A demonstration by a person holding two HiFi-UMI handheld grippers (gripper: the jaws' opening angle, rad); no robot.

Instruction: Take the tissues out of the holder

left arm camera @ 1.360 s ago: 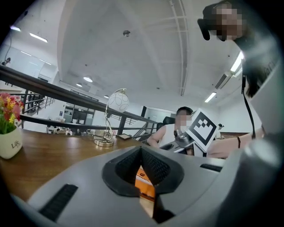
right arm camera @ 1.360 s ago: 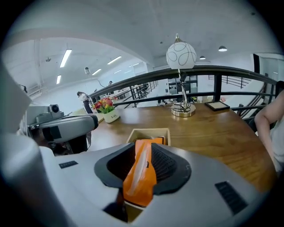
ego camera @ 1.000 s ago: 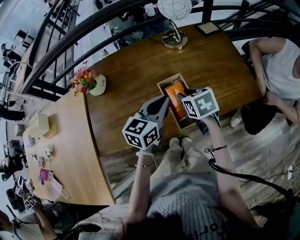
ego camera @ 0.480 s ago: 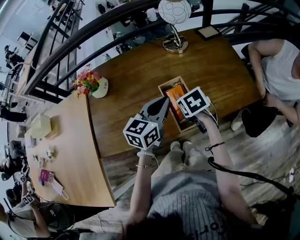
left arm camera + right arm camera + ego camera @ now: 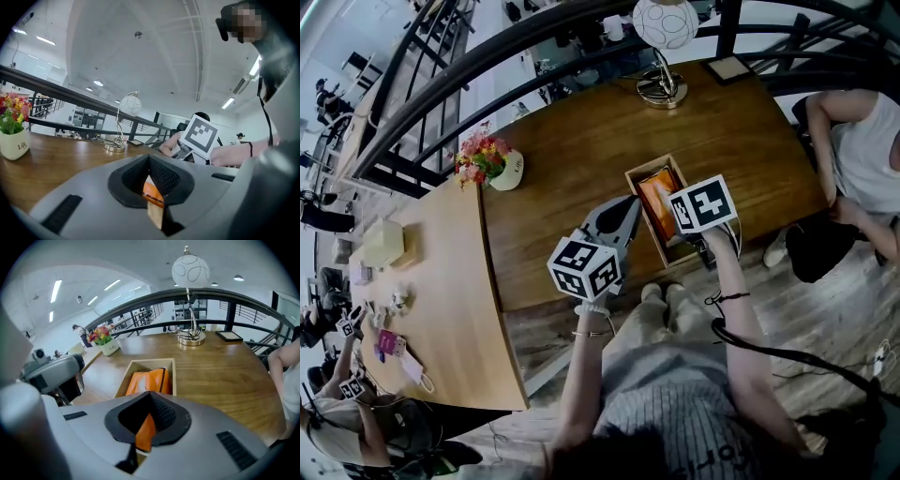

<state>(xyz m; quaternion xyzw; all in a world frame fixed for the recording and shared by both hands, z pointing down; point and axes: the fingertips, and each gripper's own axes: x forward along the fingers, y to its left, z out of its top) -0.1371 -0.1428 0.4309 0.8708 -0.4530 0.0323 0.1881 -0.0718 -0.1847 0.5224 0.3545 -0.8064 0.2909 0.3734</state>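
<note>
Orange tissue pack [image 5: 657, 192] lies inside wooden holder [image 5: 631, 178], centre-right of the head view, on brown table [image 5: 572, 141]. Right gripper [image 5: 150, 393] sits over the holder's near end, jaws clenched together. Left gripper [image 5: 149, 157] is just left of the holder, likewise clenched.

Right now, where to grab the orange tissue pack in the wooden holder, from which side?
Likely grip the near end of the orange tissue pack from above with the right hand-held gripper: it lies flat inside the open-topped wooden holder, whose walls block its sides.
</note>
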